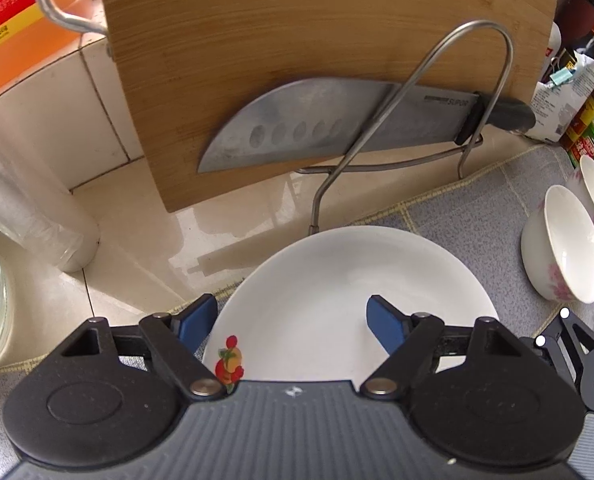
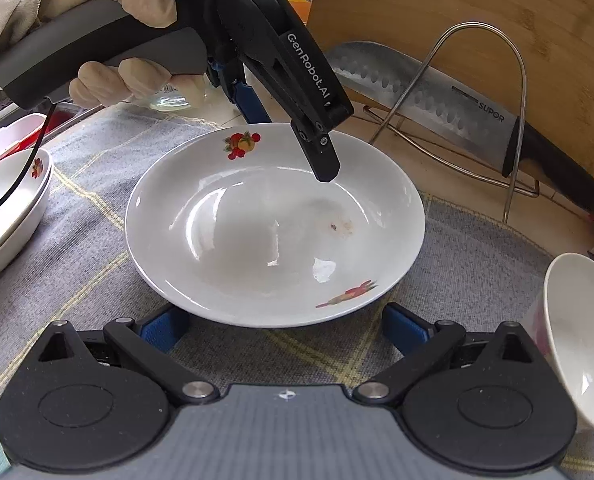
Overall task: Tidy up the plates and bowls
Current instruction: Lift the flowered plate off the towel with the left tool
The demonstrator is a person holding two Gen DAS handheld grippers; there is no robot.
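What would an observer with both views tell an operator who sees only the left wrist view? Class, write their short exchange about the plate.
Operator: My left tongs straddle the plate's rim. Is the plate clean?
Observer: No. The right wrist view shows a small brownish mark near its middle.
Operator: Are there other plates around?
Observer: Yes, stacked plates lie on the cloth, beyond the side of this plate that your view cuts off.
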